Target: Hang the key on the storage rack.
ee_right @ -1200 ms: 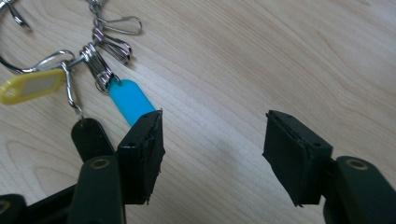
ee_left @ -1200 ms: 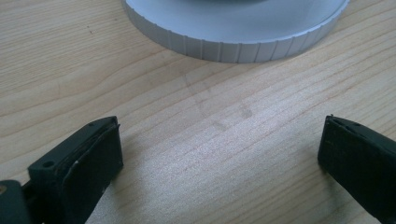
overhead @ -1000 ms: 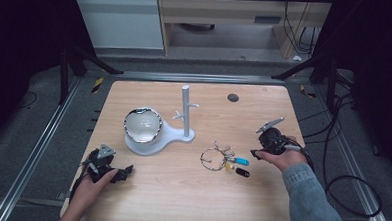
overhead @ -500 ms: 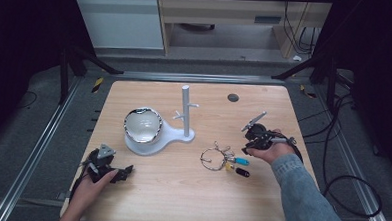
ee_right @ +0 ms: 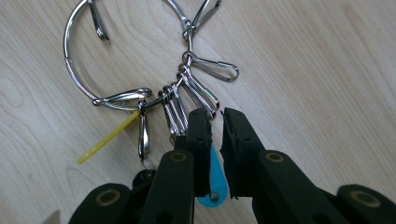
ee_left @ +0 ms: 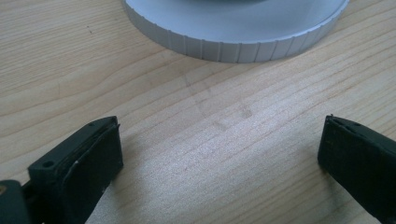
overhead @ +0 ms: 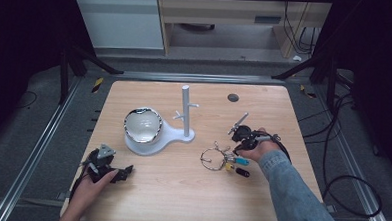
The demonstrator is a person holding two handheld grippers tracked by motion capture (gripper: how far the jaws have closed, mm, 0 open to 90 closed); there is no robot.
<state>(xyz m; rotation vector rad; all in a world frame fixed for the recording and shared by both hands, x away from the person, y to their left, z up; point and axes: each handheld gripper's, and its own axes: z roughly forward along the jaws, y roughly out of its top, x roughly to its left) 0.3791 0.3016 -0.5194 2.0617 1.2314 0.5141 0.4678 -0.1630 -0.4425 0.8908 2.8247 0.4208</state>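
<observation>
A key ring (overhead: 212,159) with several metal clips and small tags lies on the wooden table (overhead: 180,200), right of centre. My right gripper (overhead: 234,150) sits at the ring's right side. In the right gripper view its jaws (ee_right: 215,122) stand shut with a thin slit, tips by the clips (ee_right: 196,91) of the ring (ee_right: 74,70). A blue tag (ee_right: 215,189) lies under them, and a yellow tag (ee_right: 105,140) points left. My left gripper (overhead: 126,171) rests at the front left, open (ee_left: 219,149) over bare wood.
A white stand (overhead: 185,110) with pegs rises mid-table; its round base (overhead: 155,141) carries a shiny bowl (overhead: 143,124). The base rim (ee_left: 233,44) lies just ahead of the left jaws. A small black disc (overhead: 233,97) sits at the back right. Cables (overhead: 351,182) trail off the right edge.
My right gripper has moved left from near the table's right edge to the key ring. The left gripper has stayed put.
</observation>
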